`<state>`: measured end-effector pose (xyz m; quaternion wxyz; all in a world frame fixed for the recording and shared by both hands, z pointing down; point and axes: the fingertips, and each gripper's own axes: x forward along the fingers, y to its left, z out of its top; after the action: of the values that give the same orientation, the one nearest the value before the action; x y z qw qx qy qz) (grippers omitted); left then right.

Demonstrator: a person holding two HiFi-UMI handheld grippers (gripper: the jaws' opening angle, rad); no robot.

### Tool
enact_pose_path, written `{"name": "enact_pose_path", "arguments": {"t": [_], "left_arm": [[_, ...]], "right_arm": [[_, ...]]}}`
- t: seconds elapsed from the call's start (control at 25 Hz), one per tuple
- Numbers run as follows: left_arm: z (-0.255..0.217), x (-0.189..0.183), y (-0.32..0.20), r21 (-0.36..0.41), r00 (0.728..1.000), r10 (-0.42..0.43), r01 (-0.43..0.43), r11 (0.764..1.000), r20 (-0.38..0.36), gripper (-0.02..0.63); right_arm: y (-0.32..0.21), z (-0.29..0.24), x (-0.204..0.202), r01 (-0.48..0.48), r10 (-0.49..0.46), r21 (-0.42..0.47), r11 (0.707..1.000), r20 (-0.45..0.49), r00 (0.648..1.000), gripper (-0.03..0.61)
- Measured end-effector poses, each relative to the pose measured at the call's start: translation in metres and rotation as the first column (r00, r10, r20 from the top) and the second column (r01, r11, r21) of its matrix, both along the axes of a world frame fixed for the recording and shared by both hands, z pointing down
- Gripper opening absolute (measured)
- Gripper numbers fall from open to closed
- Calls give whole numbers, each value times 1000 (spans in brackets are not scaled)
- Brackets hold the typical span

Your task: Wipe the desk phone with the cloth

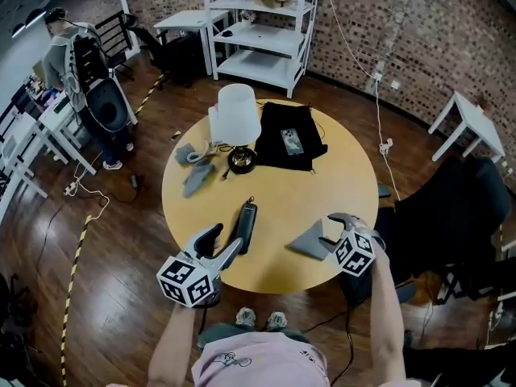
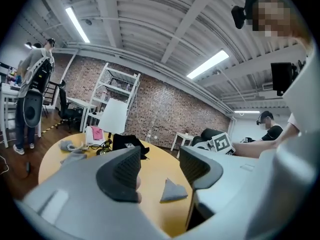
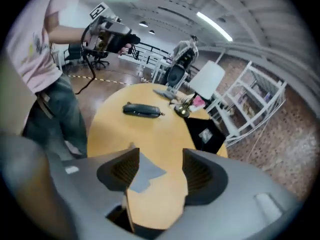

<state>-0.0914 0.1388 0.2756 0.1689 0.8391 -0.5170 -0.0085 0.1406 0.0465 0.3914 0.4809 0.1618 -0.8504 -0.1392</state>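
Head view is showing the grey cloth (image 1: 309,241) lying flat on the round table (image 1: 339,192), right under my right gripper (image 1: 332,227). Its jaws are standing wide apart with nothing pinched (the cloth's just sitting below them). I'm holding my left gripper (image 1: 219,243) spread and empty just beside the black phone handset (image 1: 246,226), probably so it's ready to steady it for wiping.
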Motion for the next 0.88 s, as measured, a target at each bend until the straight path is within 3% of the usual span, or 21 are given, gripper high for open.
{"name": "enact_pose_path", "arguments": {"t": [0.04,0.08,0.12,0.16,0.2,0.24,0.28,0.36,0.4,0.44,0.52,0.56,0.72,0.88], "left_arm": [[0,0,3,5,1000,-8,8,1000,-14,252],[0,-1,7,10,999,-21,22,1000,-37,252],[2,-3,12,13,997,-39,40,999,-65,252],[4,-4,18,16,994,-60,61,998,-91,252],[8,-4,23,18,991,-77,79,997,-111,252],[11,-3,27,21,989,-86,89,996,-119,252],[14,-2,30,24,990,-85,88,996,-113,252],[12,0,31,45,995,-77,80,996,-65,252],[5,-1,30,69,996,-80,83,994,-39,252],[-5,-4,29,100,996,-90,92,991,-22,252],[-27,-8,29,161,993,-121,122,979,-16,252],[-35,-8,30,184,990,-138,139,973,-19,252],[-33,4,41,200,988,-151,155,967,-40,250],[-21,9,54,154,981,-183,191,969,-66,252]], "right_arm": [[-2,-14,-5,-46,43,32,998,105,994,273],[-1,-32,-11,-147,134,18,989,303,943,272],[5,-51,-12,-268,247,-41,963,536,807,272],[17,-66,-10,-372,339,-123,920,724,600,270],[35,-72,-5,-447,391,-197,873,830,398,267],[55,-70,-3,-495,414,-244,834,869,270,261],[74,-62,-6,-520,427,-257,814,872,238,259],[96,-56,-18,-516,421,-219,828,851,314,259],[98,-66,-19,-508,401,-197,838,854,331,259],[95,-83,-14,-511,380,-184,840,871,312,259],[88,-119,1,-535,335,-167,828,913,233,259],[87,-131,7,-549,309,-147,823,926,216,259],[101,-142,13,-593,262,-54,803,926,270,259],[106,-136,3,-571,271,-60,819,917,292,259]]}}
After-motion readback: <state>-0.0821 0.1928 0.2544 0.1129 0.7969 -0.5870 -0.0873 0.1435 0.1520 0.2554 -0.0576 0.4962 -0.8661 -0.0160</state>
